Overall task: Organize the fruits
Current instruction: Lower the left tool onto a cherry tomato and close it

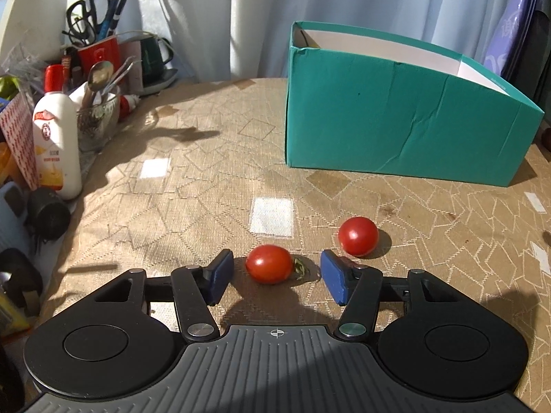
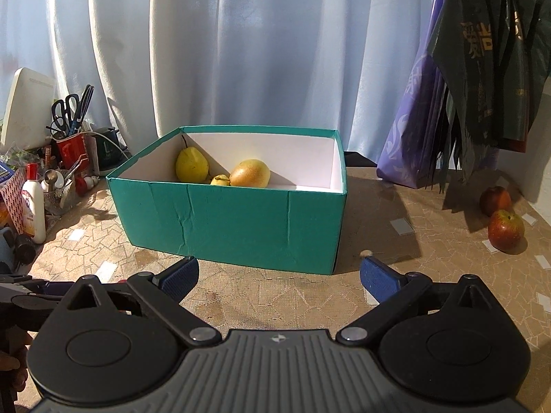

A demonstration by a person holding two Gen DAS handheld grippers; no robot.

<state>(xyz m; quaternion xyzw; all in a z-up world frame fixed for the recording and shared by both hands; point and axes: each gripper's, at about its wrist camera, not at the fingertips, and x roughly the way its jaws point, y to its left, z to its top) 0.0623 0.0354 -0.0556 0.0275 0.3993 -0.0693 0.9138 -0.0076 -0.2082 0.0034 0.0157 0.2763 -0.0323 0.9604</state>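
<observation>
Left gripper (image 1: 273, 277): spread, pads either side of near tomato (image 1: 269, 263), not touching.
Grip: to be centred, squeezed gently.
Right gripper (image 2: 279, 275): spread, empty.

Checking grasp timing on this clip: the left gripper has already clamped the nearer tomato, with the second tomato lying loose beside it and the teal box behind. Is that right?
Not quite. The left gripper brackets the nearer tomato but its pads stand clear of it on both sides, as the left wrist view shows. The second tomato and teal box are as stated.
</observation>
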